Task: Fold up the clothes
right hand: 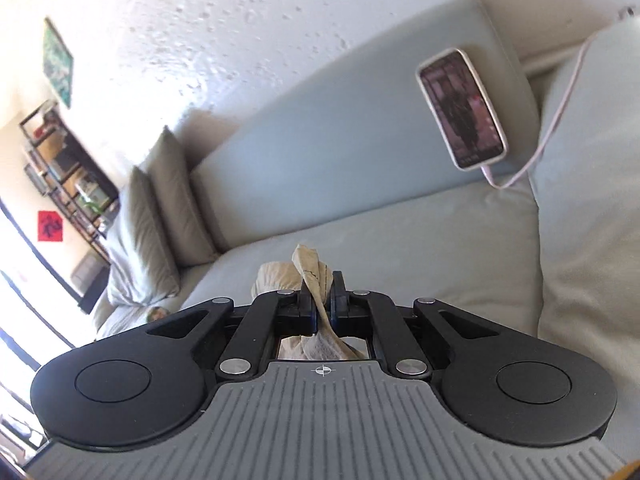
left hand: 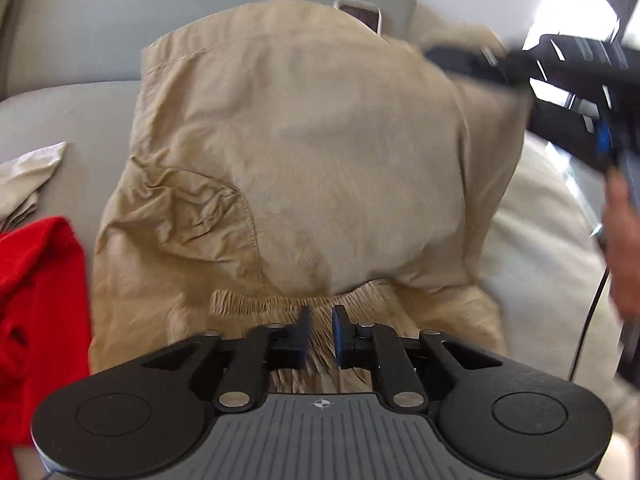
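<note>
- Ahead of the left gripper (left hand: 321, 322), tan shorts (left hand: 304, 152) lie spread on the sofa (left hand: 80, 120), elastic waistband (left hand: 256, 304) nearest.
- Thin, limp cotton: light and likely to sag, so waistband and hems look the best holds.
- Left gripper's jaws stand slightly apart over the waistband, low and level.
- Right gripper (right hand: 323, 300) is raised and pinches a twisted corner of the tan cloth.

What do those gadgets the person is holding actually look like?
Both match. The left gripper and right gripper each have a grey ribbed body printed with a small crosshair mark, two round black housings, and black linkage arms with silver pins. The jaws are black with blue pads. A thin black cable hangs by the person's hand.
</note>
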Available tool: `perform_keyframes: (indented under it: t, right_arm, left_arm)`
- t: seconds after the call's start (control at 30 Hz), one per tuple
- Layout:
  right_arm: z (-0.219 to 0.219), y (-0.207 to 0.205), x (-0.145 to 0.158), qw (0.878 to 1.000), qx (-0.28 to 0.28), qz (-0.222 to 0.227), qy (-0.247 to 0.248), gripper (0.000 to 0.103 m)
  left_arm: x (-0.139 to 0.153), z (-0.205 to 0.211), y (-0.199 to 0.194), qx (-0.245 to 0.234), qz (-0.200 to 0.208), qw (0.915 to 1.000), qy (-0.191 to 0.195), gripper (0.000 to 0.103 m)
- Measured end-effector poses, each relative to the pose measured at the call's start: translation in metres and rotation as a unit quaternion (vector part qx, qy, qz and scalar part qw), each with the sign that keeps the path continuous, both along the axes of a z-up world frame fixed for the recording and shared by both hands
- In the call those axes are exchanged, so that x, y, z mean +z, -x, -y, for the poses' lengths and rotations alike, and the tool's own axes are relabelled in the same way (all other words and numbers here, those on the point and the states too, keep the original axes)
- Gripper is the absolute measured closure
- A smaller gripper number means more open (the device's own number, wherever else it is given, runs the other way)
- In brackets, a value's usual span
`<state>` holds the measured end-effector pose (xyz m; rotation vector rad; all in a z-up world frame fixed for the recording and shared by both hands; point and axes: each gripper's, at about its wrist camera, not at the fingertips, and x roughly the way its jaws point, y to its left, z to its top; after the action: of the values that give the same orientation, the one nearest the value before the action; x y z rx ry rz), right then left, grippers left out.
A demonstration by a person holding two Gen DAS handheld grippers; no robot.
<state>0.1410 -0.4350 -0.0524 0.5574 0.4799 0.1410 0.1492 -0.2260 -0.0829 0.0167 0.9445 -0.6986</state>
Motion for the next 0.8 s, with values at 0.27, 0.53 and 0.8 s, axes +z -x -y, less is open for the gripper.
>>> perform_keyframes:
  t: [0.27, 0.53, 0.8]
  right_arm:
    - [-0.063, 0.143, 0.021, 0.996, 0.016, 0.023, 0.090, 0.097]
    - [-0.079, 0.217, -0.046, 0.990, 0.013, -0.061, 0.123, 0.097]
    - [-0.096, 0.220, -0.057, 0.979, 0.029, -0.076, 0.189, 0.097]
  left_arm:
    - [0.057, -0.124, 0.053, 0.054, -0.036, 0.9930, 0.099, 0.065]
    - [0.070, -0.195, 0.064, 0.136, -0.011, 0.9823, 0.129, 0.065]
    - [0.033, -0.091, 0.060, -0.020, 0.060, 0.9962, 0.060, 0.085]
